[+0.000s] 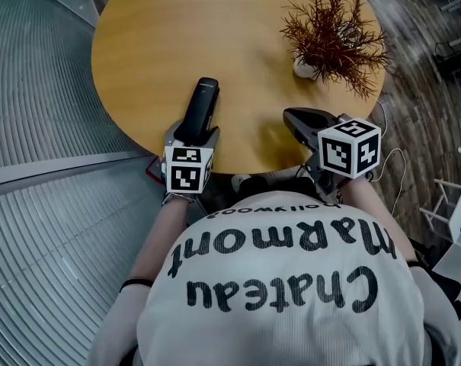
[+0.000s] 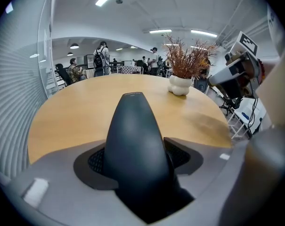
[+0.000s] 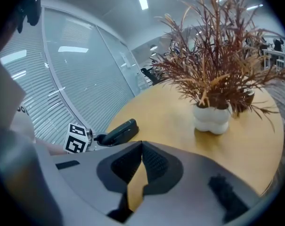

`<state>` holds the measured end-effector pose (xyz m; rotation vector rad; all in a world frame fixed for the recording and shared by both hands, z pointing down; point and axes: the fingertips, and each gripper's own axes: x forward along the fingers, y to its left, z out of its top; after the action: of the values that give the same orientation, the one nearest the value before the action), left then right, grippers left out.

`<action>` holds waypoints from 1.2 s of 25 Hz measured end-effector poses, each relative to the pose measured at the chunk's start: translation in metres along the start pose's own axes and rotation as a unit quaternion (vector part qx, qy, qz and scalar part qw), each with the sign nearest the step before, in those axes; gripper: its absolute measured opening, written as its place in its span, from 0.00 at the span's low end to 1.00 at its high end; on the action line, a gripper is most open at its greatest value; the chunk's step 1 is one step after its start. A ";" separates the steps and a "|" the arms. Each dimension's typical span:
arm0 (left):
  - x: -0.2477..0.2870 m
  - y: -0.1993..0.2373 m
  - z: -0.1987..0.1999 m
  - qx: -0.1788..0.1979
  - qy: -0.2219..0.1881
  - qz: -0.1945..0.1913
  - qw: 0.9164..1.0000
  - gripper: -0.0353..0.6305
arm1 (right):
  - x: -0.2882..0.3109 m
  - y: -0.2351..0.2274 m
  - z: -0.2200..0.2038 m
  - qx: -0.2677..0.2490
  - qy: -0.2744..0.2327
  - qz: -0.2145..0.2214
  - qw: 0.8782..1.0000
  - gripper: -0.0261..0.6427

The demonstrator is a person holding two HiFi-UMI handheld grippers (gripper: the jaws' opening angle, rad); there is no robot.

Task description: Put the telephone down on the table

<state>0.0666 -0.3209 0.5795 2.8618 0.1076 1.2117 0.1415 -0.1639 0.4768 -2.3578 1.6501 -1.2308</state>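
A black telephone handset [image 1: 202, 107] sticks out over the near edge of the round wooden table [image 1: 154, 44]. My left gripper [image 1: 193, 132] is shut on its near end. In the left gripper view the telephone [image 2: 135, 145] fills the gap between both pads. From the right gripper view the telephone [image 3: 119, 132] sits low over the tabletop; whether it touches I cannot tell. My right gripper [image 1: 293, 118] hovers over the table edge to the right, shut with nothing in it, and its pads meet at the tips [image 3: 142, 145].
A dried reddish plant in a white pot [image 1: 333, 40] stands at the table's far right. A slatted glass wall [image 1: 40, 90] runs along the left. A white chair [image 1: 451, 204] and a cable lie on the floor at right. People stand far behind the table [image 2: 102, 58].
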 end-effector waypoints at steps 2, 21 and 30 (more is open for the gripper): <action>0.001 -0.001 0.000 -0.002 0.000 -0.002 1.000 0.54 | -0.001 -0.001 0.000 0.001 -0.002 -0.002 1.000 0.06; 0.006 -0.004 -0.006 0.022 -0.003 0.024 0.999 0.55 | -0.009 0.022 -0.009 -0.016 -0.009 0.026 0.999 0.06; -0.012 -0.005 -0.016 -0.006 0.007 0.066 0.998 0.61 | -0.038 0.027 -0.009 -0.031 -0.014 0.056 0.998 0.06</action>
<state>0.0463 -0.3172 0.5821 2.8919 -0.0884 1.2479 0.1096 -0.1419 0.4497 -2.2685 1.8097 -1.1374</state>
